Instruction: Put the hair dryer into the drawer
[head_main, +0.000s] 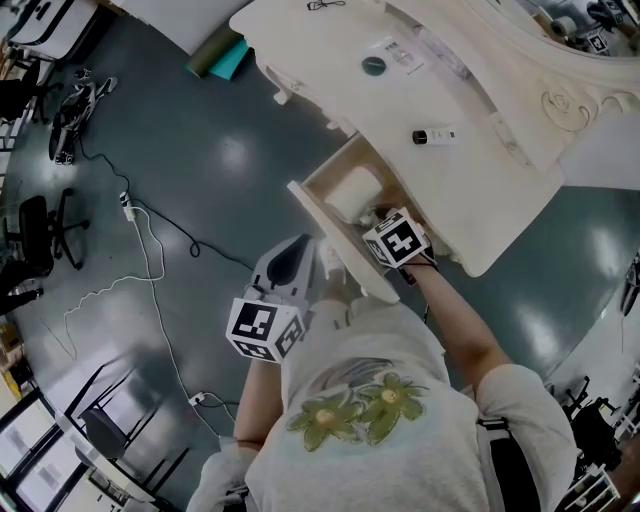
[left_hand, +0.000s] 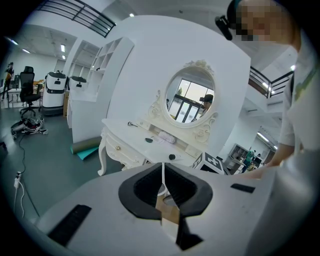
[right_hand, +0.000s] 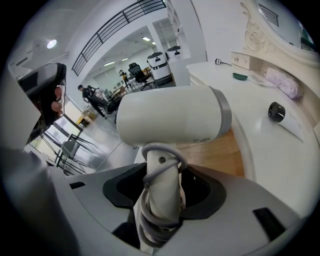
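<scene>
The white hair dryer (head_main: 352, 193) lies over the open wooden drawer (head_main: 330, 240) of the white dressing table (head_main: 500, 190). My right gripper (head_main: 378, 218) is shut on its handle. In the right gripper view the hair dryer (right_hand: 172, 117) lies crosswise above the jaws, its grey cord wound round the handle (right_hand: 161, 200), with the drawer's wooden bottom (right_hand: 220, 155) behind it. My right gripper (right_hand: 162, 192) clamps that handle from both sides. My left gripper (head_main: 290, 262) hangs in front of the drawer, left of its front panel, jaws together and holding nothing; it (left_hand: 162, 187) points at the table.
On the tabletop lie a small black cylinder (head_main: 420, 137), a dark round dish (head_main: 373, 66) and a pink pouch (right_hand: 282, 82). An oval mirror (left_hand: 190, 102) stands at the back. A teal rolled mat (head_main: 220, 55), cables (head_main: 150, 250) and an office chair (head_main: 40, 235) are on the floor.
</scene>
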